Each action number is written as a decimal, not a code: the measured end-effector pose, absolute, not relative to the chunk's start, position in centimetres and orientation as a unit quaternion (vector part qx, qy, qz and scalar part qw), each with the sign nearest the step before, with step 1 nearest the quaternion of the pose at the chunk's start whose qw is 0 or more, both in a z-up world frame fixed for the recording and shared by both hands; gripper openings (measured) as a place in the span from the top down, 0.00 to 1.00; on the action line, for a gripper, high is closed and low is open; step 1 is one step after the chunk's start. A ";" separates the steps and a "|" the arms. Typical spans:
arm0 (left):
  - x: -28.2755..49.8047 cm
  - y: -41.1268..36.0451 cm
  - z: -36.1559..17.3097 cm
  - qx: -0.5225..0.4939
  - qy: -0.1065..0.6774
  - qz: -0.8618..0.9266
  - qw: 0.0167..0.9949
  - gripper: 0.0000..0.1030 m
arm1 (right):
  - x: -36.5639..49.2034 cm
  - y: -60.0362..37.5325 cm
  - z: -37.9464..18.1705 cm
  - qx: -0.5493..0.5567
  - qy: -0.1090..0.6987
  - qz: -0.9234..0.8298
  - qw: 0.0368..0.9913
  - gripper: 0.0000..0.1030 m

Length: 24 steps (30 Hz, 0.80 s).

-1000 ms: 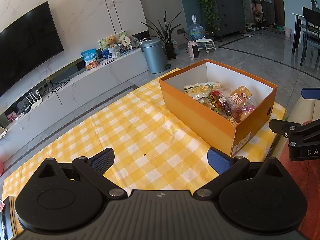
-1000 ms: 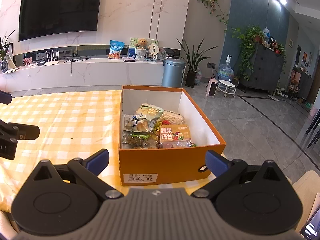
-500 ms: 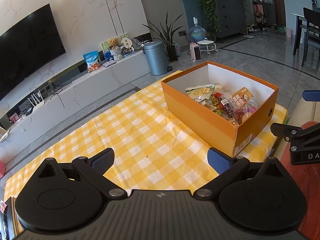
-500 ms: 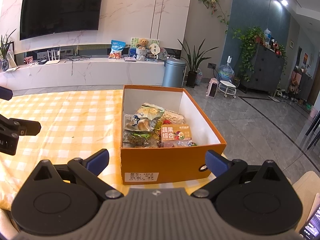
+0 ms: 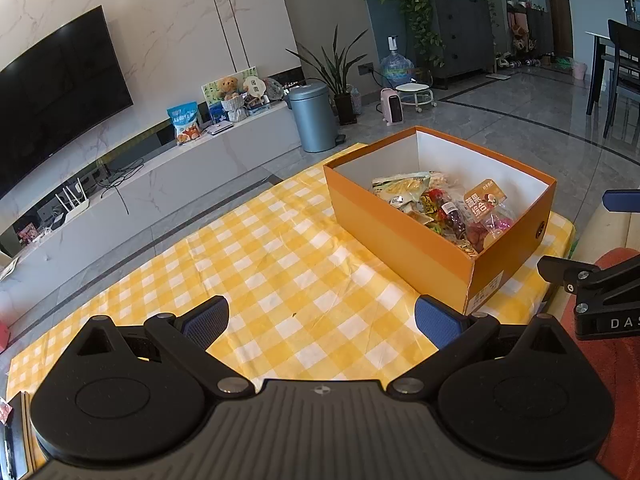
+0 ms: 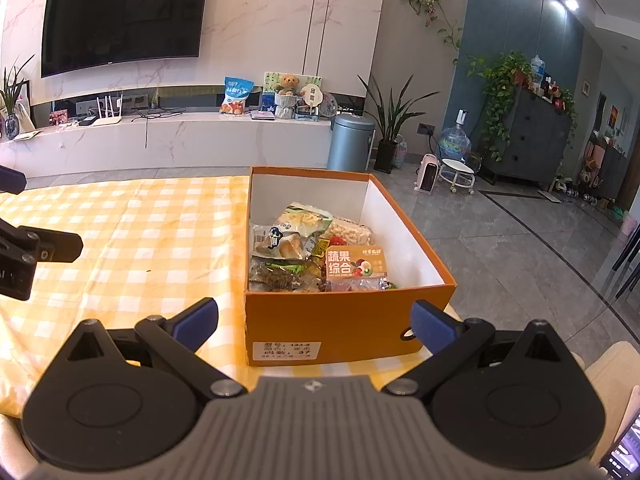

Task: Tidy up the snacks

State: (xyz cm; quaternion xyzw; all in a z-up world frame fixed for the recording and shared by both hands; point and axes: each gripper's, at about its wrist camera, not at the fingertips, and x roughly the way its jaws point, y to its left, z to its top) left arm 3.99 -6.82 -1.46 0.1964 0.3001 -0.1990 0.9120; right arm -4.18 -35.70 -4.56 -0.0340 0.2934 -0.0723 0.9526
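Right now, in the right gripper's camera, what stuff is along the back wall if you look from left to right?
TV → white router → blue snack bag → teddy bear → grey trash can → spiky potted plant → water jug → dark cabinet.

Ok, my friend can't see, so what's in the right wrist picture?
An open orange cardboard box full of snack packets sits on a yellow-and-white checked tablecloth. The right gripper hangs open and empty just before it.
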 end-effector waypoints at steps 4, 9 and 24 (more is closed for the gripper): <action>4.0 -6.9 -1.4 0.197 0.300 -0.198 0.912 0.00 | -4.1 -35.7 -4.6 -0.034 0.295 -0.072 0.952 0.03; 4.0 -6.8 -1.2 0.194 0.294 -0.200 0.914 0.00 | -4.0 -35.7 -4.7 -0.035 0.295 -0.072 0.952 0.03; 3.8 -6.8 -1.2 0.188 0.302 -0.198 0.913 0.00 | -3.9 -35.8 -5.0 -0.038 0.297 -0.070 0.951 0.03</action>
